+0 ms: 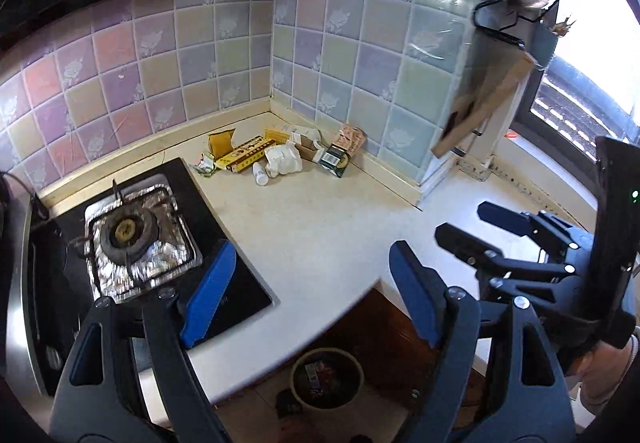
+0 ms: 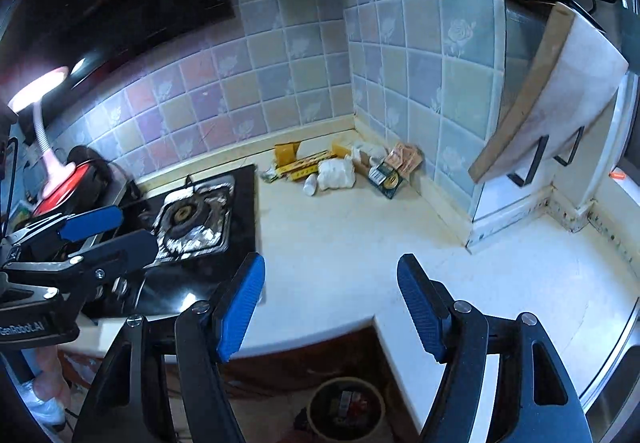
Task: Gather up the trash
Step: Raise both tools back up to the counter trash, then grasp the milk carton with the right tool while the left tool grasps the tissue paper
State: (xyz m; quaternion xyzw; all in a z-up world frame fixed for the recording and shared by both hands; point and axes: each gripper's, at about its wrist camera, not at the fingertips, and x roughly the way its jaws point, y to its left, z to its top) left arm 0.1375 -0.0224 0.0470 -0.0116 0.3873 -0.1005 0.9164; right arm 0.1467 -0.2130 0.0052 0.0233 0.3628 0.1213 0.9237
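Left wrist view shows your left gripper [image 1: 308,291] with its fingers spread wide and nothing between them, hanging over the near edge of the desk [image 1: 328,227]; the right gripper [image 2: 330,303] is the same — fingers apart, empty. The trash pile [image 1: 280,155] sits well away in the far corner where the tiled walls meet: a yellow box [image 1: 246,155], a crumpled white wad [image 1: 285,159], a small white bottle [image 1: 260,174] lying on its side, and a green carton [image 1: 335,161] against the right wall. The bin [image 1: 326,383] stands on the floor just below the desk's curved edge, with some scraps already in it. Judging from this, your next job is the reach to the corner. Pick one outlying piece per gripper — the bottle on the left, the carton on the right — and keep clear of the stove burner [image 1: 128,231] on the way in.
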